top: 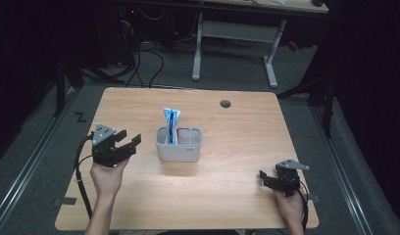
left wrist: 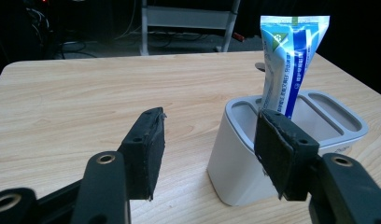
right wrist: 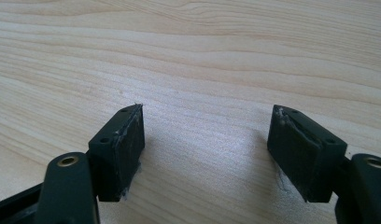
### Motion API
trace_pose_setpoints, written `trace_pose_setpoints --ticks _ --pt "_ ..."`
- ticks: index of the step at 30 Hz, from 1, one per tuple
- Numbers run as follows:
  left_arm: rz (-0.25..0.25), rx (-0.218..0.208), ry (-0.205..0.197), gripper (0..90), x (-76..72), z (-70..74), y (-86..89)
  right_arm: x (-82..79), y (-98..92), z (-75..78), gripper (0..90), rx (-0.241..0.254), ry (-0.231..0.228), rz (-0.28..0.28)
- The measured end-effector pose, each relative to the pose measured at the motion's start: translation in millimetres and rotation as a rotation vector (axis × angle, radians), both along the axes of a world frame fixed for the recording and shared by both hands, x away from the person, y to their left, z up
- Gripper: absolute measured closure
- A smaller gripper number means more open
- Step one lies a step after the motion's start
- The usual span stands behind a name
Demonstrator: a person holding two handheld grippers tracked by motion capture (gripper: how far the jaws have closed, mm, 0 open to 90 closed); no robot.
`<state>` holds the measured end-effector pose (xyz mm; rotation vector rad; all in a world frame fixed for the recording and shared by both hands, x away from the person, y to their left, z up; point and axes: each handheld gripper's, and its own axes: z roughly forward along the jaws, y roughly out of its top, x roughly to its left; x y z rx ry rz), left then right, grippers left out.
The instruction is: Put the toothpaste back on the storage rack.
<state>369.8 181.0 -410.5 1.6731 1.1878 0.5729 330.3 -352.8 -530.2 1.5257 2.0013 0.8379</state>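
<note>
Left gripper [top: 129,139], jaws apart and empty, neared holder [top: 178,152] mid-worktop; next: close on tube [top: 171,120]. Right gripper [top: 267,179] was apart, idle.

Wooden table [top: 237,161], white desk frame [top: 237,34]

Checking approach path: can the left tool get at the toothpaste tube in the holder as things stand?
Probably yes. The left tool is open beside the grey holder, and the toothpaste tube stands well above its rim with nothing between.
</note>
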Motion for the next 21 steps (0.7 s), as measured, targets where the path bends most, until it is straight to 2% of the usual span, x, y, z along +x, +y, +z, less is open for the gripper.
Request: trace_pose_setpoints --ticks 21 --pt "0.028 -0.005 0.008 43.9 -11.7 -8.9 13.7 0.0 0.0 0.0 27.5 0.000 0.000 0.000"
